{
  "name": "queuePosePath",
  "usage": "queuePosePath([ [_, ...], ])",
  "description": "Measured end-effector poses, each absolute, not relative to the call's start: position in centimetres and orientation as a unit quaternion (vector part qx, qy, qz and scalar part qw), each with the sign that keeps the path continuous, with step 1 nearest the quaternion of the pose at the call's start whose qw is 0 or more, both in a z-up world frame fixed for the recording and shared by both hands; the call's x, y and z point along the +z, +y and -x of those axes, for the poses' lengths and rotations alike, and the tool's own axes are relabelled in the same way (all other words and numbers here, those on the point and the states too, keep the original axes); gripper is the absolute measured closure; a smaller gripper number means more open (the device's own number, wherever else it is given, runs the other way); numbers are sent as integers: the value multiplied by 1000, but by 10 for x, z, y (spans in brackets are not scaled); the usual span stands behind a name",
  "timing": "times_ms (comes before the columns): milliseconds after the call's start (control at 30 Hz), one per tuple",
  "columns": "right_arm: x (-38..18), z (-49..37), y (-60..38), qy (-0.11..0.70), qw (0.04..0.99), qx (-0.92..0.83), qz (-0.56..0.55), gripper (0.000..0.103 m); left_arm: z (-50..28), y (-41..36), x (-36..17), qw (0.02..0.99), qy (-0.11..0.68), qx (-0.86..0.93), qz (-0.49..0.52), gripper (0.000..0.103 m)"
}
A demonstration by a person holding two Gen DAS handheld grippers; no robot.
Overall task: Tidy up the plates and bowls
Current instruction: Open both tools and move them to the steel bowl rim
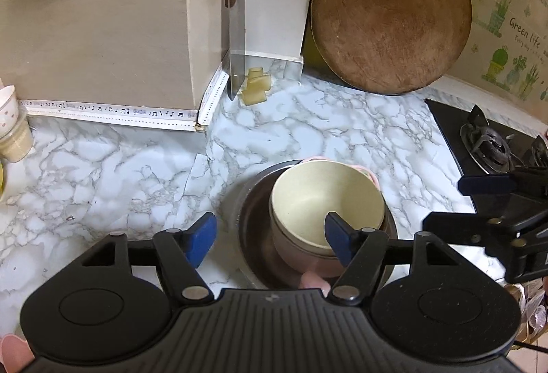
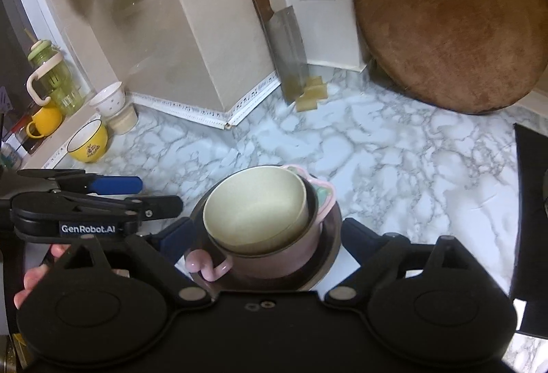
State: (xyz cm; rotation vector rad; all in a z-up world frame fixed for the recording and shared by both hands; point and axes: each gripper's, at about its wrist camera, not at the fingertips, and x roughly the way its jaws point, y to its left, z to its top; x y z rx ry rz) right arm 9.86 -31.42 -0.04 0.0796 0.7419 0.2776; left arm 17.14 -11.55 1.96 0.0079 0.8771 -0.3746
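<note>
A cream bowl (image 1: 318, 201) sits nested in a pink handled bowl (image 1: 304, 256), which sits in a steel bowl (image 1: 253, 222) on the marble counter. The stack also shows in the right wrist view: cream bowl (image 2: 255, 212), pink bowl (image 2: 274, 261), steel bowl (image 2: 334, 236). My left gripper (image 1: 270, 243) is open, its right finger over the cream bowl's rim, its left finger out over the counter. My right gripper (image 2: 263, 236) is open, with its fingers on either side of the steel bowl; whether they touch it is not clear.
A round wooden board (image 1: 390, 16) and a cleaver (image 1: 238, 44) lean on the back wall. A gas hob (image 1: 489, 140) lies right. A yellow bowl (image 2: 87, 141), stacked cups (image 2: 114, 109), a yellow mug (image 2: 42, 121) and a green bottle (image 2: 56, 78) stand left.
</note>
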Motion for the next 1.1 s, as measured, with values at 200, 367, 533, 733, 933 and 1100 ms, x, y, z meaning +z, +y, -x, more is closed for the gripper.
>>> queuePosePath([
  [200, -9, -94, -328, 353, 929, 103, -50, 3, -181, -97, 9, 894, 421, -154, -6, 26],
  [367, -29, -95, -338, 365, 925, 82, -69, 2, -201, -83, -9, 888, 441, -133, -1, 26],
  [533, -50, -99, -342, 375, 923, 61, -67, 2, -219, -81, -31, 881, 457, -119, -26, 26],
  [733, -71, -107, -349, 394, 914, 54, -84, 11, -231, -88, -52, 873, 468, -130, -47, 26],
  [933, -84, -116, -352, 413, 904, 53, -99, 15, -242, -96, -67, 858, 494, -135, -35, 27],
  [1100, -92, -124, -346, 421, 900, 58, -95, 19, -250, -99, -77, 846, 513, -145, -23, 34],
])
